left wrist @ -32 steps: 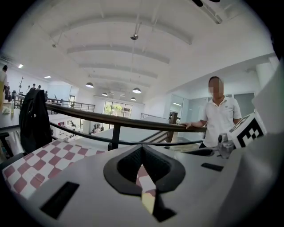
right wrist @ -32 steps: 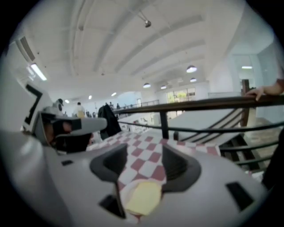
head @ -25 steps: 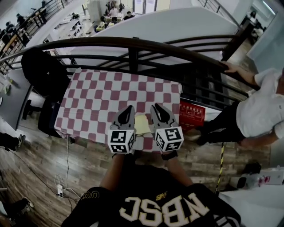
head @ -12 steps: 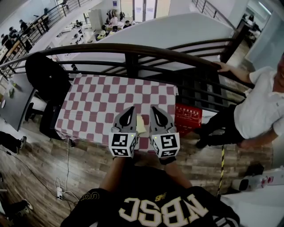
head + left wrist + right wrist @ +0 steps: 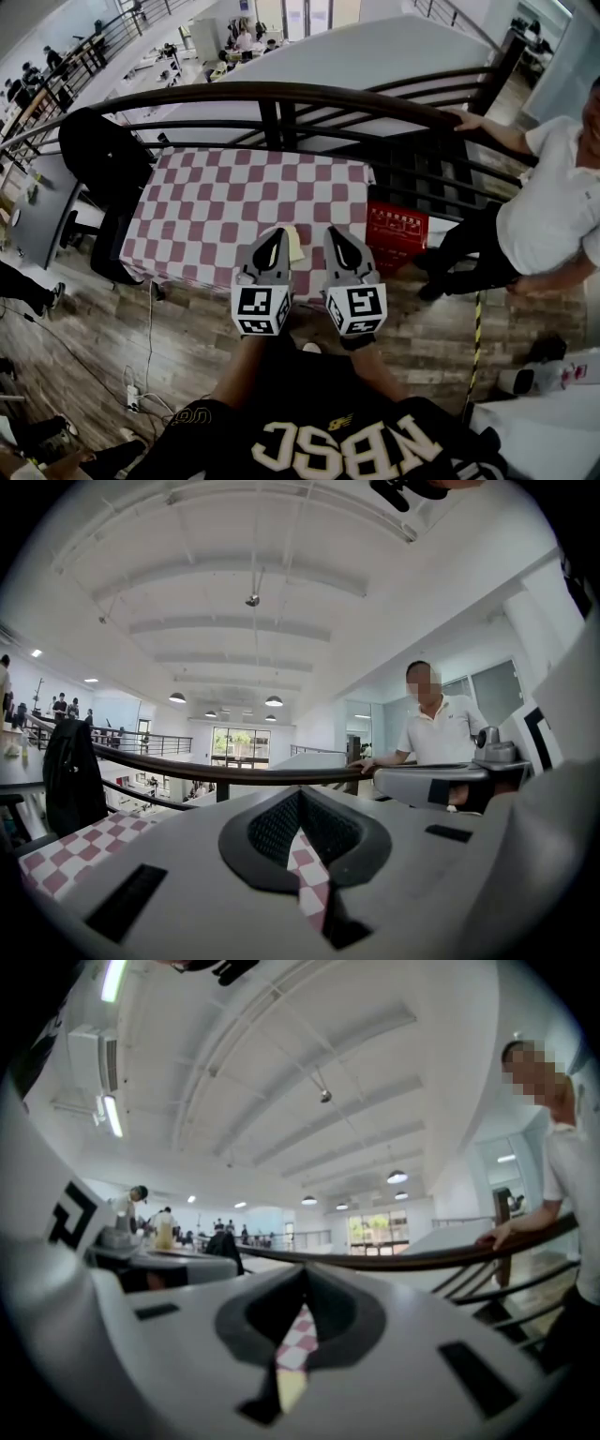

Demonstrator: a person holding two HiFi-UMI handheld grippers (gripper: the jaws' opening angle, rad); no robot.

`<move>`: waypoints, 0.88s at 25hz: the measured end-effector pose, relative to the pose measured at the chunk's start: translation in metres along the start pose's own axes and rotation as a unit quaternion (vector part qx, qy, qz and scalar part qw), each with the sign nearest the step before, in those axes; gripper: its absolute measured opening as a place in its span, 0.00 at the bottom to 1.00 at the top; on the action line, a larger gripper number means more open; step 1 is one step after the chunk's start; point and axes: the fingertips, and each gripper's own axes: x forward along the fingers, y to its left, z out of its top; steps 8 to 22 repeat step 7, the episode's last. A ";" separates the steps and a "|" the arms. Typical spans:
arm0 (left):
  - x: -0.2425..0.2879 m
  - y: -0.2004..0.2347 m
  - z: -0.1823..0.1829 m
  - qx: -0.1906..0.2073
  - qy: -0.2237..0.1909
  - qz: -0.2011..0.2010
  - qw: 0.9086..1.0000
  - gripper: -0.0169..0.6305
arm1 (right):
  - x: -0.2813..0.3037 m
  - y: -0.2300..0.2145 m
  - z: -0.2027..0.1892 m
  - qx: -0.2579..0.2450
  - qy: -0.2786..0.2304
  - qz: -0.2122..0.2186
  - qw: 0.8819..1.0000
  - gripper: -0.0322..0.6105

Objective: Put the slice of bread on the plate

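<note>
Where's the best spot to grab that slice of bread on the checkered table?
Probably its near edge, coming in low from the person's side. The slice of bread lies flat by the near edge of the checkered table, so that edge is reached first. It looks thin, so pinch it top and bottom.

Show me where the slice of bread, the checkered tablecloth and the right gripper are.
slice of bread (image 5: 293, 244), head view, the middle of its visible pale yellow surface.
checkered tablecloth (image 5: 216, 202), head view, a bare part left of its centre.
right gripper (image 5: 332, 232), head view, the front end where its fingertips meet.
</note>
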 end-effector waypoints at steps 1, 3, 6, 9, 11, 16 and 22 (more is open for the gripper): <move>-0.004 -0.001 -0.004 0.000 0.004 0.002 1.000 0.06 | -0.004 -0.001 -0.006 0.005 0.004 -0.001 1.000 0.07; -0.011 -0.002 -0.013 -0.004 0.012 0.009 1.000 0.06 | -0.012 -0.001 -0.017 0.014 0.011 -0.002 1.000 0.07; -0.021 -0.003 -0.025 -0.008 0.023 0.016 1.000 0.06 | -0.021 0.002 -0.026 0.019 0.016 0.001 1.000 0.07; -0.024 -0.004 -0.029 -0.009 0.027 0.018 0.999 0.06 | -0.024 0.003 -0.029 0.019 0.017 0.002 1.000 0.07; -0.024 -0.004 -0.029 -0.009 0.027 0.018 0.999 0.06 | -0.024 0.003 -0.029 0.019 0.017 0.002 1.000 0.07; -0.024 -0.004 -0.029 -0.009 0.027 0.018 0.999 0.06 | -0.024 0.003 -0.029 0.019 0.017 0.002 1.000 0.07; -0.024 -0.004 -0.029 -0.009 0.027 0.018 0.999 0.06 | -0.024 0.003 -0.029 0.019 0.017 0.002 1.000 0.07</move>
